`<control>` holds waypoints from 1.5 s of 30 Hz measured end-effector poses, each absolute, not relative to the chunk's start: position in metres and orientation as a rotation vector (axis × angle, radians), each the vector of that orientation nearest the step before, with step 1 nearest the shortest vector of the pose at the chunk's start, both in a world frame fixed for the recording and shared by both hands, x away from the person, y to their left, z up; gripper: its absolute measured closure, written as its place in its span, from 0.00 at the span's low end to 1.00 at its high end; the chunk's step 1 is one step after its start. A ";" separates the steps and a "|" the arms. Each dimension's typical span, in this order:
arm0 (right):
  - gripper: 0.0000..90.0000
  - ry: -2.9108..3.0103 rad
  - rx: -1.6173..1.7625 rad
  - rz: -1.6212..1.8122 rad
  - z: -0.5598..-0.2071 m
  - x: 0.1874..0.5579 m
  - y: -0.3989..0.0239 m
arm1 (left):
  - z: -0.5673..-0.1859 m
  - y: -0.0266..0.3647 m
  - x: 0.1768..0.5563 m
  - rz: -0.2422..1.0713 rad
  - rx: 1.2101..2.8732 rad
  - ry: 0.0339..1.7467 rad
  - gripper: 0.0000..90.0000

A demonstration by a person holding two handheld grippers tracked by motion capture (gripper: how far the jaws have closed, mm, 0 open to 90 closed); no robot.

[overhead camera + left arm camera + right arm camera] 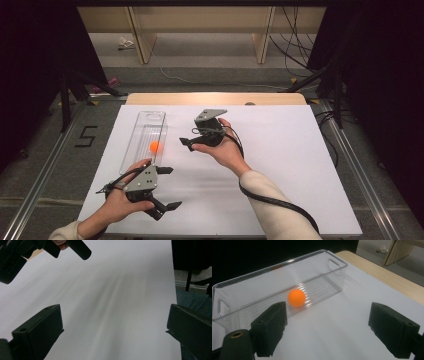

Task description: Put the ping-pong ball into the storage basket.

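A: Start at the left. What is the left gripper [167, 187] doing?

B: It sits at the near left of the white table [280, 170], just off the near end of the clear plastic bin [131, 145]. Its jaws stand wide apart with nothing between them; its own view looks across bare table. I judge it is parked there, out of the way and perhaps ready to steady the bin.

A: And the bin itself?

B: A long, narrow, see-through box, running from near to far on the left half of the table, with a cut-out handle at each end. The orange ball [155, 146] lies on its ribbed floor, toward the near half. The walls probably keep the ball from rolling off.

A: Then the right gripper [187, 144]?

B: It is held above the table just right of the bin, turned to the left so its jaws face the bin's long wall. Its jaws are also spread wide and hold nothing.

A: Where is the ball from there?

B: In the right gripper view the ball [296, 298] sits beyond the clear wall, slightly left of the gap between the jaws, near but apart. To reach it, I judge the gripper must rise over the rim and come down inside.
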State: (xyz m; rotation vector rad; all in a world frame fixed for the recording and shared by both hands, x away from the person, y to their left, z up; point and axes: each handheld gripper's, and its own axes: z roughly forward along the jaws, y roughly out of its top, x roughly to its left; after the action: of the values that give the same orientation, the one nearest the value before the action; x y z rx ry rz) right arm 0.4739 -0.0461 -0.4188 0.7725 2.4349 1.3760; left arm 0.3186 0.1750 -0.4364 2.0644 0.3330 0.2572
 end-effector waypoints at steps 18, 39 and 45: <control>0.18 2.413 0.823 1.361 -0.421 0.467 -0.076 | -0.437 0.175 0.319 0.258 2.069 0.331 0.00; 0.18 2.390 0.868 1.349 -0.423 0.457 -0.103 | -0.437 0.175 0.319 0.262 2.067 0.337 0.00; 0.18 2.372 0.891 1.355 -0.422 0.455 -0.114 | -0.436 0.175 0.319 0.262 2.066 0.336 0.00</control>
State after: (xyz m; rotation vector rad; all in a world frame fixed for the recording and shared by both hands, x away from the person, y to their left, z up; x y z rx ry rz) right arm 0.4552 -0.1140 -0.4216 0.8914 2.3719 1.3548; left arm 0.3188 0.1751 -0.4364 2.0663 0.3364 0.2625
